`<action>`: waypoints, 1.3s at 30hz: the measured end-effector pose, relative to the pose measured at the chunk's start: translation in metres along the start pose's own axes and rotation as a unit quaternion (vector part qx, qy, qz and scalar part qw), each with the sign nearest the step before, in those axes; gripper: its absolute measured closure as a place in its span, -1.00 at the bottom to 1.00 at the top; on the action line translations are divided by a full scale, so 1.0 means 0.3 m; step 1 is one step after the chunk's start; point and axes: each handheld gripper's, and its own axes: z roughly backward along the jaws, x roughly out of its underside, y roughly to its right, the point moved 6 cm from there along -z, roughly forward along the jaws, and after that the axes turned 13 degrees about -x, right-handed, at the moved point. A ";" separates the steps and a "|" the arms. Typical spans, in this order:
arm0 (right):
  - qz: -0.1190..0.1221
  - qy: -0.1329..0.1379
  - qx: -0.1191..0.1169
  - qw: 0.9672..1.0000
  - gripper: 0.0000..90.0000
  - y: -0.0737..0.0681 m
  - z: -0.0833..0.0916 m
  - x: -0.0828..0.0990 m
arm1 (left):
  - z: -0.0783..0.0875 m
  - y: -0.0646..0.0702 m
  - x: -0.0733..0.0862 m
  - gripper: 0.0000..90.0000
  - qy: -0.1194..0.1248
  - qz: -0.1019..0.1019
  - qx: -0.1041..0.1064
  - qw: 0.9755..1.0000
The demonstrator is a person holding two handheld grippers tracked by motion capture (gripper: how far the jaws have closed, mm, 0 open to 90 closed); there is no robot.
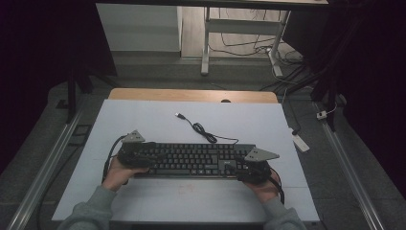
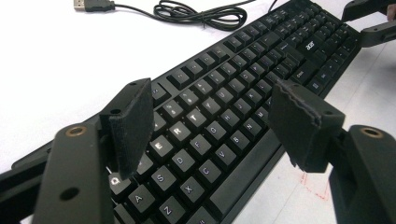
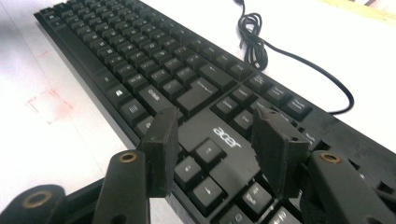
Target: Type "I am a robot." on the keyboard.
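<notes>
I work at a bench [image 1: 158, 120] covered by a pale, matte white sheet, with a strip of bare light wood [image 1: 191, 95] showing along its far edge. Faint red marks [image 3: 49, 103] stain the sheet just in front of the keyboard. A flat black full-size keyboard [image 1: 191, 158] lies across the middle of the bench, its long side facing me. Its thin black cable [image 1: 203, 132] runs from the back edge, bunches into a loose coil and ends in a USB plug [image 1: 180, 115] lying free on the sheet.

My left hand-held gripper [image 2: 212, 123] sits over the keyboard's left end, above the letter keys. Its jaws stand wide apart and the pads touch nothing. My right hand-held gripper [image 3: 215, 151] hangs over the keyboard's right end, above the arrow keys and the printed logo, its jaws also apart and holding nothing.

Beyond the bench the room is dim. The floor is grey, with metal rails [image 1: 45, 163] running along both sides of the bench. A white power strip [image 1: 300, 142] lies on the floor to the right. Farther back stand a white table frame [image 1: 239, 28], with loose cables beneath it, and a pale cabinet [image 1: 139, 26].
</notes>
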 end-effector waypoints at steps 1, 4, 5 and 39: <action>0.000 0.002 -0.002 1.000 0.15 -0.003 -0.004 -0.006 | 0.000 0.000 0.000 -0.31 0.000 0.000 0.000 1.000; 0.003 0.005 -0.005 1.000 0.19 -0.008 -0.013 -0.019 | 0.000 0.000 0.000 -0.31 -0.001 0.000 0.000 1.000; 0.005 0.006 -0.006 1.000 0.21 -0.010 -0.016 -0.023 | 0.000 0.000 0.000 -0.31 0.000 0.000 -0.001 1.000; 0.030 -0.016 -0.069 0.997 0.99 -0.067 -0.241 -0.172 | -0.007 0.000 0.003 -0.37 -0.008 0.003 -0.004 1.000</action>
